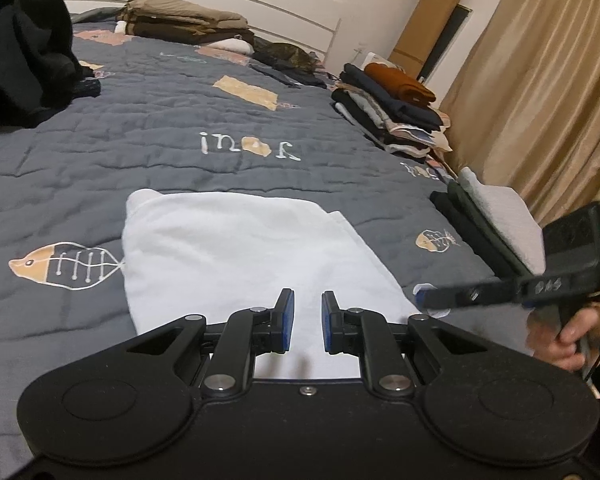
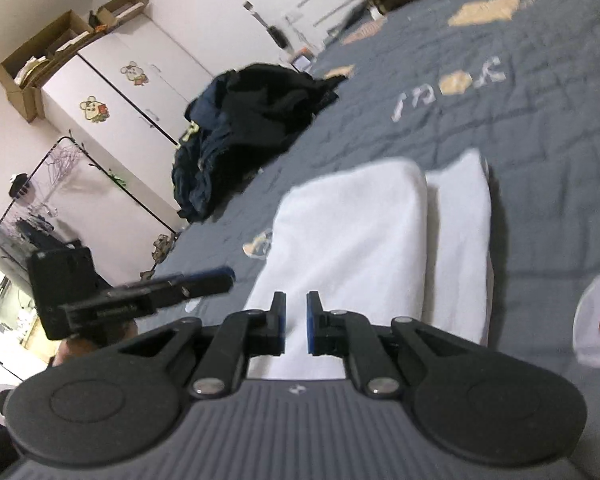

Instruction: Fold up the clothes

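Observation:
A white garment (image 1: pixel 240 248) lies folded into a flat rectangle on the grey quilted bedspread (image 1: pixel 160 120). My left gripper (image 1: pixel 307 312) hovers over the garment's near edge, jaws nearly together with nothing between them. At the garment's right corner my right gripper (image 1: pixel 424 294) is held by a hand (image 1: pixel 560 332). In the right wrist view the same white garment (image 2: pixel 360 232) shows a fold line, and the right gripper (image 2: pixel 296 320) sits above its near end, jaws almost touching and empty. The left gripper (image 2: pixel 220 276) reaches in from the left there.
A heap of dark unfolded clothes (image 1: pixel 24 60) lies at the left of the bed. Folded stacks (image 1: pixel 392 108) and a grey-on-black pile (image 1: pixel 496 220) line the right edge by the curtain (image 1: pixel 540 100). Beige folded items (image 1: pixel 180 20) sit at the headboard. A white wardrobe (image 2: pixel 112 92) stands beyond the bed.

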The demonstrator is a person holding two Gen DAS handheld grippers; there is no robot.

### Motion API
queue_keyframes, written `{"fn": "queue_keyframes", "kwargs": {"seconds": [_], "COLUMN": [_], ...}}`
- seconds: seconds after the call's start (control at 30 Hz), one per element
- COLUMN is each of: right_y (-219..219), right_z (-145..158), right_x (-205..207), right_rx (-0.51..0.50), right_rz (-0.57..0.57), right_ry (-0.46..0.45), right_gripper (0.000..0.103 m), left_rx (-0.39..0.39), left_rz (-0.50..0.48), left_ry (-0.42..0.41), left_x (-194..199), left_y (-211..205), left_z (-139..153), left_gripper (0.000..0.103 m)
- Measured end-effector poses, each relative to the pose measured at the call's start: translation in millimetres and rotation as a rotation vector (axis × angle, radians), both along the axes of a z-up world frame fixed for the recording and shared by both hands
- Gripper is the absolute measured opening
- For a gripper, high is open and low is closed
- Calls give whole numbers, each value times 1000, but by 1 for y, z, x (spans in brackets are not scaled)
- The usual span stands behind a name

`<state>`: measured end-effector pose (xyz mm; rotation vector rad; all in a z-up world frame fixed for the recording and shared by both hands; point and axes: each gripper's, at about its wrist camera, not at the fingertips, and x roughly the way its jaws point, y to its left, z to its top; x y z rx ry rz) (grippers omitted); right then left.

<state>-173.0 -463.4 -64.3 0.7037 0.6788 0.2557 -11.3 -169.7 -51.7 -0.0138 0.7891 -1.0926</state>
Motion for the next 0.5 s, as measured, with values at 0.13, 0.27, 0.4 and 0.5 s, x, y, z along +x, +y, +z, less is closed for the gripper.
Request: {"fn": "queue_keyframes", "kwargs": {"seconds": [0.13, 0.27, 0.4, 0.5], "right_y": [-7, -23, -15, 3], "right_z": [-26, -36, -12, 1], "right_x": [-11, -35, -53, -59], "right_rx": [4, 24, 34, 78], "right_rz": [-24, -86, -84, -21], "right_ry": [93, 131, 38, -49], "right_gripper": [9, 8, 9, 9], "left_rx": [-2, -1, -2, -4], "left_rz": [-12, -15, -13, -15], "left_ry": [-3, -4, -8, -7], "left_x": [-5, -8, -9, -10], "left_y": [-3, -3, -2, -4], "left_z": [1, 1, 2, 3], "left_gripper": [15, 15, 15, 15]}}
